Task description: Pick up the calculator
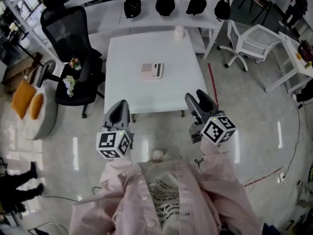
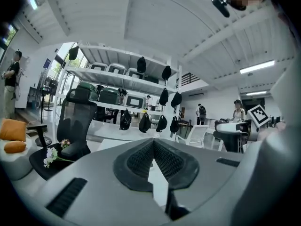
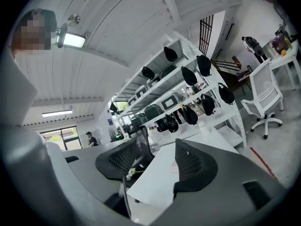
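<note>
The right tool (image 1: 199, 101) is open and empty and the left tool (image 1: 119, 110) closed, both far from the calculator (image 1: 151, 71), which lies flat and may skid across the counter (image 1: 128, 93) if nudged sideways.

A pale calculator (image 1: 151, 70) lies flat near the white table's (image 1: 127, 89) middle.

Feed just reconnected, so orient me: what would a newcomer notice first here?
A small calculator lies near the middle of the white table, with a white cup at the far edge. Both grippers hover at the near edge: left gripper with jaws together, right gripper with jaws apart, both empty.
</note>
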Action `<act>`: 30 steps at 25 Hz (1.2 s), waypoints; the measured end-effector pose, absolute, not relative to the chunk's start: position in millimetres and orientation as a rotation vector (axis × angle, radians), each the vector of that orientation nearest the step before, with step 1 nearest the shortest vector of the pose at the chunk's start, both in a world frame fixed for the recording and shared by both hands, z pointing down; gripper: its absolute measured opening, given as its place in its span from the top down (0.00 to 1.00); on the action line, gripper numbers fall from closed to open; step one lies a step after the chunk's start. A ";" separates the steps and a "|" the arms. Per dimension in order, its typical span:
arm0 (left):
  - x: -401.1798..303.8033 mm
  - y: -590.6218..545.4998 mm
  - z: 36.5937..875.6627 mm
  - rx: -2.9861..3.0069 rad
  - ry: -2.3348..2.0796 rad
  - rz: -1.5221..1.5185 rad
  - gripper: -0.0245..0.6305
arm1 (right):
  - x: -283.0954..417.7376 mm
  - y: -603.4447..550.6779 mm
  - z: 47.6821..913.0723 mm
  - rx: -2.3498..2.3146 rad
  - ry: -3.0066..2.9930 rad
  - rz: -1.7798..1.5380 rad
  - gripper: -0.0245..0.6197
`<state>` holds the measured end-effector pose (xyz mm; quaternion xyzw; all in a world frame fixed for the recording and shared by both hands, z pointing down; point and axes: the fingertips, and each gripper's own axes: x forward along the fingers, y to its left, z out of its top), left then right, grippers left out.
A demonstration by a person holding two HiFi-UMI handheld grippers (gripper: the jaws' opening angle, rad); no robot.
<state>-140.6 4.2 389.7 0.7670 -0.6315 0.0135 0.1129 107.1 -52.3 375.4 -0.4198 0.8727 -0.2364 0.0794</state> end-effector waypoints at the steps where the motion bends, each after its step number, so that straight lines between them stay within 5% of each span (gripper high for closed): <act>1: -141.5 -0.9 392.5 2.248 -1.847 0.042 0.96 | 105.7 -56.7 378.6 -1.258 2.609 -0.718 0.61; 30: -176.5 -214.0 526.0 1.879 -1.738 0.159 0.96 | 22.7 -298.7 516.8 -1.103 2.776 -1.227 0.61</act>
